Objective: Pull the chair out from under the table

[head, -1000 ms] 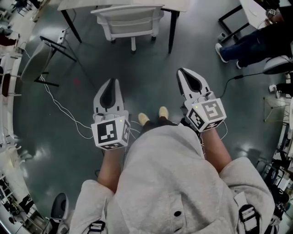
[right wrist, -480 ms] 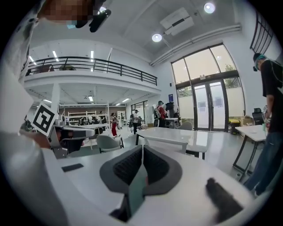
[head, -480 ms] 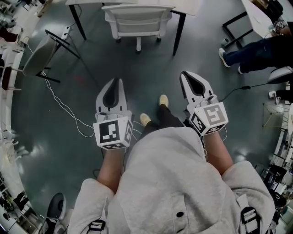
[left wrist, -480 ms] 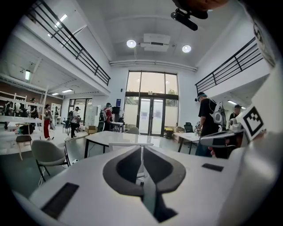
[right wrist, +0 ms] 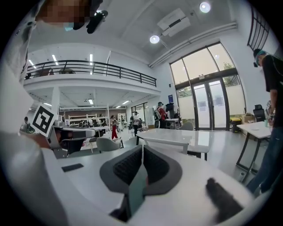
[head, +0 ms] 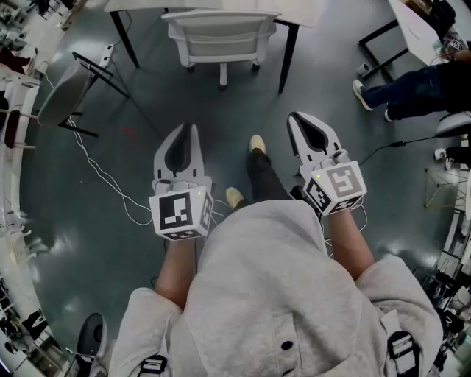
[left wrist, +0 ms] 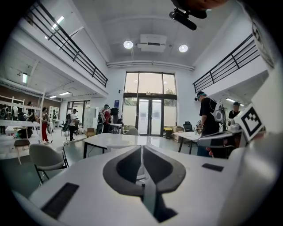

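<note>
A white chair (head: 221, 37) stands tucked under the white table (head: 302, 9) at the top of the head view, between the table's dark legs (head: 288, 55). My left gripper (head: 190, 127) and right gripper (head: 293, 116) are held over the floor, well short of the chair. Both are shut with nothing between their jaws. In the left gripper view the table (left wrist: 110, 139) lies ahead beyond my left gripper (left wrist: 142, 148). The right gripper view shows the table (right wrist: 177, 134) past my right gripper (right wrist: 142, 148).
A grey chair (head: 59, 92) on a black frame stands at the left, with white cables (head: 103, 177) trailing over the floor. A seated person's legs (head: 412, 77) and another table are at the right. My own foot (head: 256, 143) is between the grippers.
One foot has stepped forward between the grippers towards the chair. The chair and table sit a little lower and further right in the head view. Both grippers stay shut.
</note>
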Tool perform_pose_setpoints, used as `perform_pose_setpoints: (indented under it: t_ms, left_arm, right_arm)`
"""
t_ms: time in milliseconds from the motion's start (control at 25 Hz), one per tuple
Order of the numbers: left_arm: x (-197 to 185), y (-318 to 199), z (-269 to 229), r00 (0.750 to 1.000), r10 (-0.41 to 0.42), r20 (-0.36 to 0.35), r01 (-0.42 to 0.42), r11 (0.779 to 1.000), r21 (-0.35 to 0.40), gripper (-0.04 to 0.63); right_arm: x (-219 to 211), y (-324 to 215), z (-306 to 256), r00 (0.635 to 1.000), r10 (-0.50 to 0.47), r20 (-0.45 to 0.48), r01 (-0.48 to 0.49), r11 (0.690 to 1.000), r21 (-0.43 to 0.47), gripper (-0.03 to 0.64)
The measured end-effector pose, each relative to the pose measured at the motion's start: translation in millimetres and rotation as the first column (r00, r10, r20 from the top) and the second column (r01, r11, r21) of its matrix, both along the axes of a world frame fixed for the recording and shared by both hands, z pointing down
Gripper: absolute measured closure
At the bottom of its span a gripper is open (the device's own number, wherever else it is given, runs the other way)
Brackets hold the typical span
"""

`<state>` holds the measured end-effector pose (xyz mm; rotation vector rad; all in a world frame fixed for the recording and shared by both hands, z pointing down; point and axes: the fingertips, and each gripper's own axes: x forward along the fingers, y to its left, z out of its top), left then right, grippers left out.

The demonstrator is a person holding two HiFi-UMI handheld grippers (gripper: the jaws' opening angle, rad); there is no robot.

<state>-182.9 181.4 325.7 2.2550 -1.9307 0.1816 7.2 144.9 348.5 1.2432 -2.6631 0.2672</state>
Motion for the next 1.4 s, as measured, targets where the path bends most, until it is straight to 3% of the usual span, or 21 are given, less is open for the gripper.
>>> perform_pose_setpoints:
  t_ms: [280,680,1400]
  left_arm:
    - [2,-34,4,1.000,0.003,0.025,-0.003,1.000,-0.017,0.568]
    - [4,-125,8,1.000,0.012,0.025,-0.010,0.999,-0.050,0.568]
    - [31,-249,5,0.998,-0.020,0.055,0.024,0.997,-0.070,0.568]
  right_arm:
    - [-3,-43,3,1.000,-0.007,0.001,0.007,1.000,0.010,0.586]
    - [10,-135,7,0.999,0.025,0.022,-0.024,0.999,-0.027,0.586]
    - [34,-263,8,0.999,-0.017,0.027,0.018,0.999,-0.035,0.586]
